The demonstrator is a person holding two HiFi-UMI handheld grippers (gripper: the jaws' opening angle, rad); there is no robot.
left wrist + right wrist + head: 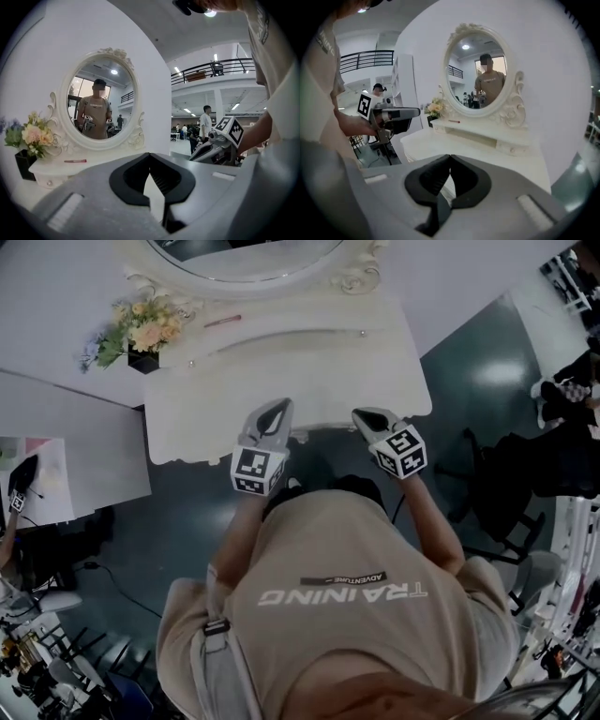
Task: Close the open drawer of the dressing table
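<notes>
Drawer not plainly showing, likely lying under table (309, 381) front edge at 12 o'clock of both grippers, long axis running 9 to 3, left gripper (280, 409) and right gripper (362, 416) equally near, jaws pressed together, empty.

Dressing table (281, 381): cream-white all over. Mirror frame (138, 136): same cream, scroll carving. Flowers (141, 331), far left: peach and pale yellow with some violet, green leaves; pot (143, 361) black. Stick (223, 322) on the far shelf: pink-red. Left gripper (279, 409) and right gripper (364, 416): light grey, black jaw pads; cube (257, 471) on each is white with black square markers. Shirt (347, 549): beige, white lettering. Floor (469, 381): dark grey-teal.
</notes>
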